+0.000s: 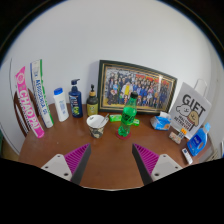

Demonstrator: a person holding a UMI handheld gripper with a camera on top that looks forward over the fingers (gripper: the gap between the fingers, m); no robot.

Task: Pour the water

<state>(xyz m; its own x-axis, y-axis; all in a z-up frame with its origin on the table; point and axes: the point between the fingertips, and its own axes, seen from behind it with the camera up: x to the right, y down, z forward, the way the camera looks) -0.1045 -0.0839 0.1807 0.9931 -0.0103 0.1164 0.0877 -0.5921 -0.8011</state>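
The jaws (pixel 110 160) were wide apart and held nothing. Their two pink pads showed low down, with bare brown worktop (pixel 110 150) between them.

Well beyond the jaws, near the middle of the worktop, stood a green see-through bottle (pixel 127 117). It looked like the thing to pour from. Just beside it stood a small white cup (pixel 97 124), and the two were close but did not seem to touch. It was too small to tell if the cup had water in it.

Behind them a framed photo (pixel 137 87) leaned on the white wall. Near the photo stood a white bottle (pixel 61 104), a dark blue bottle (pixel 75 98) and a brown bottle (pixel 92 101). Some tall flat boxes (pixel 33 95) leaned against the wall at one end. At the other end was a card that said "GIFT" (pixel 190 108), with some blue things (pixel 197 140) by it.

The job looked like it had not started. Nothing was picked up and nothing was tipped. I think the jaws needed to go forward to the green bottle, close on it, lift it and tip it over the cup. All of that was left to do.
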